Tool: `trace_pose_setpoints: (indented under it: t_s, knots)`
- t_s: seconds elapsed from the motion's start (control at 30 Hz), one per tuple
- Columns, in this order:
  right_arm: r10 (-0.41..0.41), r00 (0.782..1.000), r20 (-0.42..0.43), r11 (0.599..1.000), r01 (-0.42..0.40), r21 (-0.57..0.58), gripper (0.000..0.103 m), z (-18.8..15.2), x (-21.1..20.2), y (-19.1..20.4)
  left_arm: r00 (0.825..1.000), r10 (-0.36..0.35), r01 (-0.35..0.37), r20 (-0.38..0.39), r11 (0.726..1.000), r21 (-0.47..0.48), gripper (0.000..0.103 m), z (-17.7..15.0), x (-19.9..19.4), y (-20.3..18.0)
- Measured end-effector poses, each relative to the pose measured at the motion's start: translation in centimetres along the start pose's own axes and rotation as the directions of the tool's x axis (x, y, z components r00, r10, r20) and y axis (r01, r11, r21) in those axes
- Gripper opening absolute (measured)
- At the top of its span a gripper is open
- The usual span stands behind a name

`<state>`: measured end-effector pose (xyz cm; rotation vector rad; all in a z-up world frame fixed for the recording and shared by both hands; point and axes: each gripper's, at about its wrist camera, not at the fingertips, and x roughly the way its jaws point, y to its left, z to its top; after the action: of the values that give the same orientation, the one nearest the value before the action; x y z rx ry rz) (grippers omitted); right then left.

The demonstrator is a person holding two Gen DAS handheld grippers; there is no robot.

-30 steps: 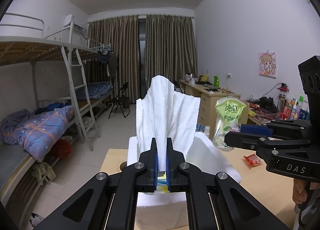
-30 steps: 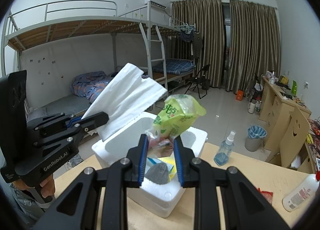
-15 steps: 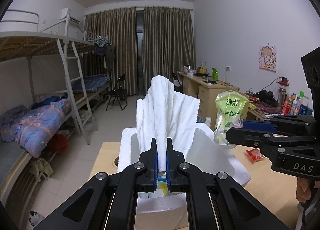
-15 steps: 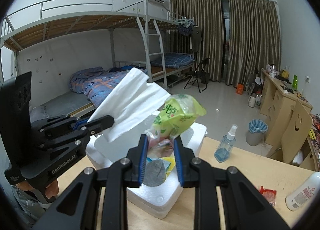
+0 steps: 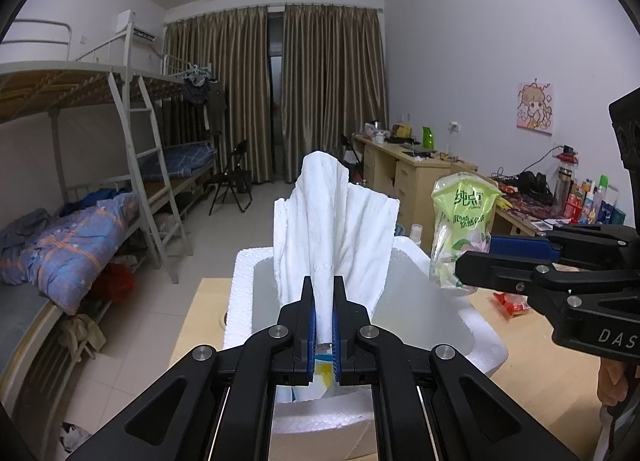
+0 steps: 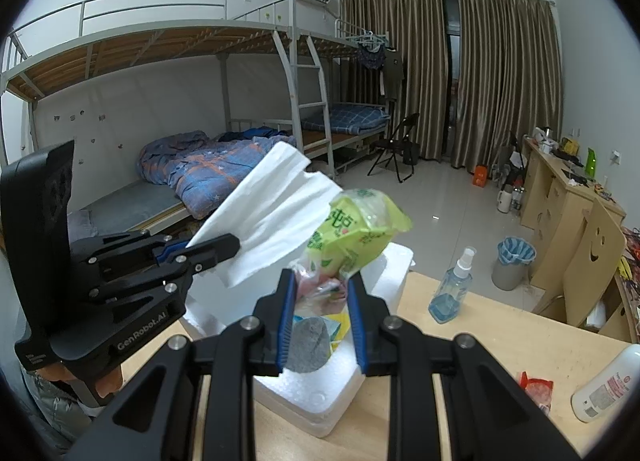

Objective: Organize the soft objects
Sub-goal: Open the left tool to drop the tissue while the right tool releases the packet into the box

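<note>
Our left gripper point(image 5: 324, 303) has come closer over the foam box point(image 5: 476, 325), jaws clamped on the white towel point(image 5: 332, 221). We see the box below, at 6 o'clock. Our right gripper point(image 6: 322, 295) squeezes the green bag point(image 6: 352, 229).

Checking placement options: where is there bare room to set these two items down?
Bare tabletop lies between the foam box, spray bottle and white bottle. The box interior is crowded near the grey item; its far end looks free.

Both devices are matte black linkages with silver round screw heads at the joints and blue pads lining the fingers. The left gripper point(image 5: 324, 325) carries white "GenRobot.AI" lettering on its side; the right gripper point(image 6: 322, 315) shows "DAS". A greyish patterned sleeve point(image 6: 48, 401) shows lower left.
</note>
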<state>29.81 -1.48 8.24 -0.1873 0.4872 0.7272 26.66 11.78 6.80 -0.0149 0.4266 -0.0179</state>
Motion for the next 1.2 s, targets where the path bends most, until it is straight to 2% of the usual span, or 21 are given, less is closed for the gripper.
trace_pose_setpoints:
  t_s: [0.37,0.43,0.47,0.5,0.53,0.57,0.6,0.63,1.2]
  knots:
    - [-0.011,1.0,-0.014,1.0,0.011,0.01,0.029,0.0,0.6,-0.5,0.999,-0.021,0.021,-0.04,1.0,0.001,0.007,-0.4,1.7,0.5]
    - [-0.012,1.0,-0.014,1.0,0.012,0.007,0.03,0.0,0.7,-0.5,0.999,-0.018,0.018,-0.038,1.0,-0.004,0.012,-0.5,1.8,0.7]
    - [-0.011,1.0,-0.014,1.0,0.011,0.007,0.029,-0.1,0.6,-0.5,0.999,-0.014,0.014,-0.038,1.0,-0.006,0.017,-0.4,1.8,0.8]
    - [-0.012,1.0,-0.014,1.0,0.012,0.008,0.029,-0.1,0.6,-0.5,0.999,-0.01,0.01,-0.04,1.0,-0.009,0.034,-0.5,1.8,1.0]
    - [-0.013,1.0,-0.014,1.0,0.013,0.007,0.029,-0.1,0.6,-0.5,0.999,-0.012,0.011,-0.041,1.0,-0.014,0.06,-0.5,1.8,1.1]
    - [-0.013,1.0,-0.013,1.0,0.013,0.008,0.029,-0.1,0.6,-0.5,0.999,-0.01,0.009,-0.035,1.0,-0.025,0.073,-0.6,1.7,1.4]
    - [-0.013,1.0,-0.013,1.0,0.013,0.009,0.03,-0.1,0.6,-0.5,1.0,-0.001,0.001,-0.014,0.999,-0.035,0.091,-0.7,1.4,1.5]
    - [-0.014,1.0,-0.013,1.0,0.015,0.009,0.029,-0.1,0.6,-0.5,1.0,0.006,-0.006,0.008,0.999,-0.039,0.096,-0.7,1.0,1.7]
    - [0.01,1.0,-0.025,1.0,-0.009,0.009,0.029,-0.1,1.2,0.0,0.993,0.054,-0.048,0.103,0.997,-0.057,0.102,-1.2,-2.3,3.5]
